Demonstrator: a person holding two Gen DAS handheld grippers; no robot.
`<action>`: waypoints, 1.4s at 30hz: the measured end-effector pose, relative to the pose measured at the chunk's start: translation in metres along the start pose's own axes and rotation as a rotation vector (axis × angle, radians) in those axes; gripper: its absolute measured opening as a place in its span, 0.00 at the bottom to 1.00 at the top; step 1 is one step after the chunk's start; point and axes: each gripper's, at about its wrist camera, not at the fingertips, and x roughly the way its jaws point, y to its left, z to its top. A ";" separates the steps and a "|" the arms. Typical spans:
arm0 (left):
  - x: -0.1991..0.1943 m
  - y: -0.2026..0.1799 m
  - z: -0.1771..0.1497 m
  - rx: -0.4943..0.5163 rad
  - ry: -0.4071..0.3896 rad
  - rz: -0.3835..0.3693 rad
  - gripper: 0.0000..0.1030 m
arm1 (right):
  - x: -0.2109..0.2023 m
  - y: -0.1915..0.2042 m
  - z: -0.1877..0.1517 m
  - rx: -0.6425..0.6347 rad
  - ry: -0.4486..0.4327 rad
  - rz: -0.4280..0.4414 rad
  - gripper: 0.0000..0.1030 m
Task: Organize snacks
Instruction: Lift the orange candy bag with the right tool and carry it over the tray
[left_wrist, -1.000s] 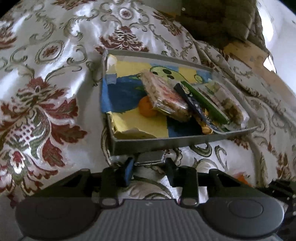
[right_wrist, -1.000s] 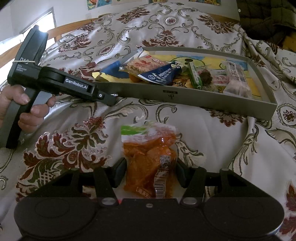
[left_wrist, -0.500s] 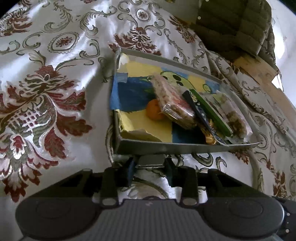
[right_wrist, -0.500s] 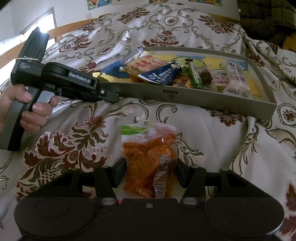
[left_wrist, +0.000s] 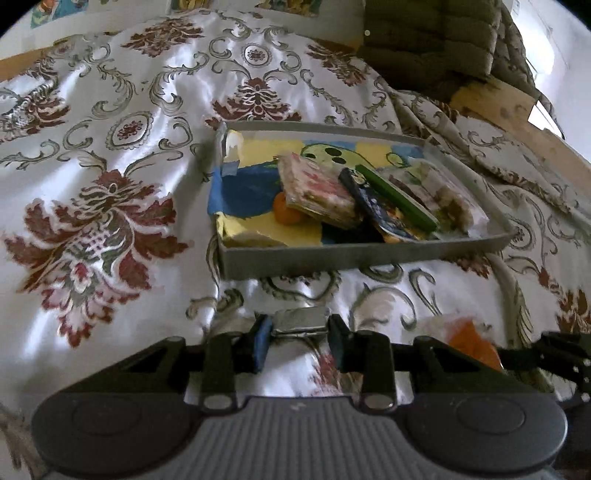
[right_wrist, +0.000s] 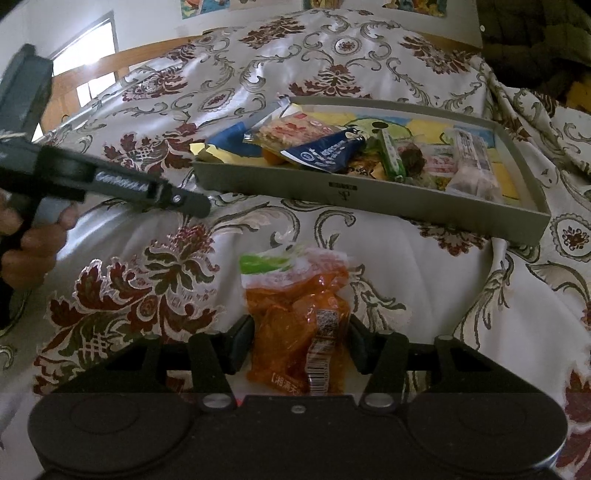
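Most snacks already lie in the tray on the far side of the bed. Two remain — a silver packet clamped in the left gripper, near the tray's front wall, and an orange bag nearer still, between the right gripper's closing jaws.

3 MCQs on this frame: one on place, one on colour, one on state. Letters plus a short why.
1. Where is the orange snack bag?
A. in the tray
B. on the cloth in front of the tray
C. on the floor

2. Colour of the tray wall?
A. grey
B. red
C. yellow

3. What sits between the left gripper fingers?
A. nothing
B. a small silver packet
C. a green stick

1 B: it lies on the cloth, outside the tray.
2 A: the wall is plain grey.
3 B: the silver packet spans the gap.
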 end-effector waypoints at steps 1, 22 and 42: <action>-0.003 -0.002 -0.003 -0.001 0.001 0.009 0.36 | 0.000 0.000 0.000 -0.001 -0.001 -0.001 0.53; -0.055 -0.043 -0.033 -0.053 -0.015 0.069 0.36 | -0.028 -0.003 -0.004 0.047 -0.078 0.032 0.53; -0.047 -0.059 0.019 -0.058 -0.129 0.021 0.36 | -0.051 -0.033 0.026 0.185 -0.272 0.008 0.53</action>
